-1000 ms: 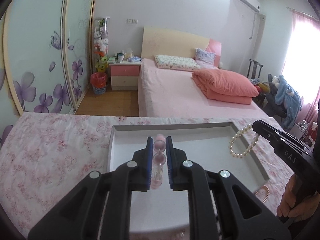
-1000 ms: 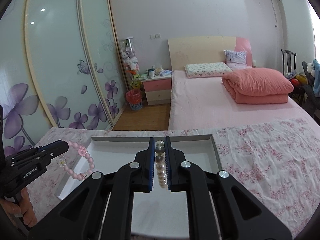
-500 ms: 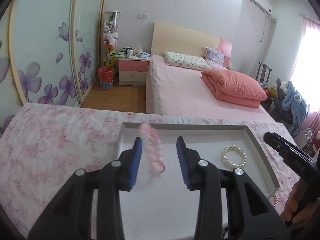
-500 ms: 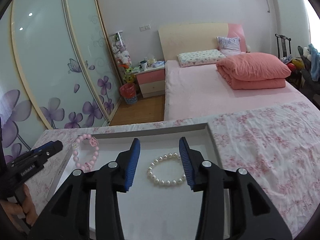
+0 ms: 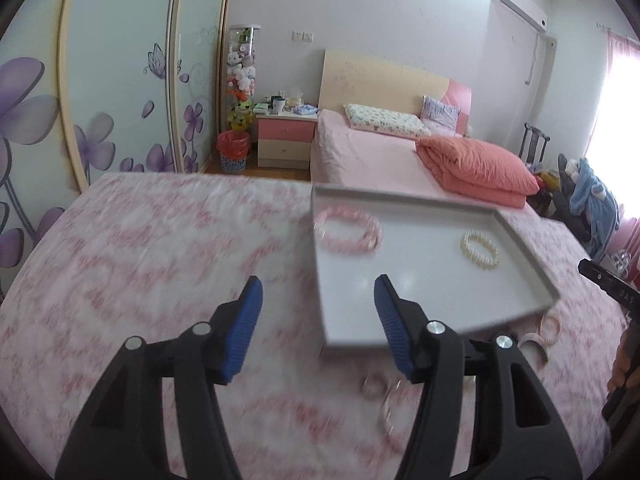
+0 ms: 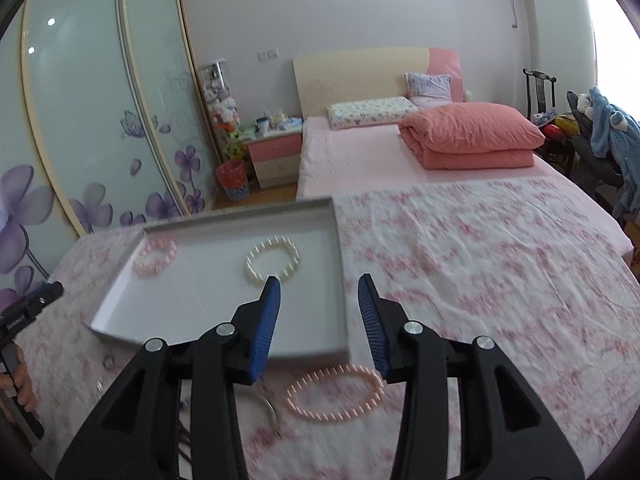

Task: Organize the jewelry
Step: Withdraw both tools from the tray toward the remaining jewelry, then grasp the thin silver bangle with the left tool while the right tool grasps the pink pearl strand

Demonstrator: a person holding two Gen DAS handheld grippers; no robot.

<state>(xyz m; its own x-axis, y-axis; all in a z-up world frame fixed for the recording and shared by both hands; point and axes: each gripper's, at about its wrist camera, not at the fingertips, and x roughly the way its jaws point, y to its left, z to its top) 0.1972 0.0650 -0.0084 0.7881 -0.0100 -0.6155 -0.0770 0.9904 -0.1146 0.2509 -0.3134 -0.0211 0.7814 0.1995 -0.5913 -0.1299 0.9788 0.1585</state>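
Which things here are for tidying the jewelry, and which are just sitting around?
For the job: grey tray, pink bracelet, pearl bracelet, peach bracelet on the cloth.

Just around: folded quilt, nightstand, red bin.

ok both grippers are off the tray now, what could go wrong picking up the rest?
1. The peach bracelet lies right against the tray near edge; the open right gripper could nudge or tip the tray while reaching for it.
2. The small rings on the floral cloth are thin and blurred, so the open left gripper may pinch cloth instead.
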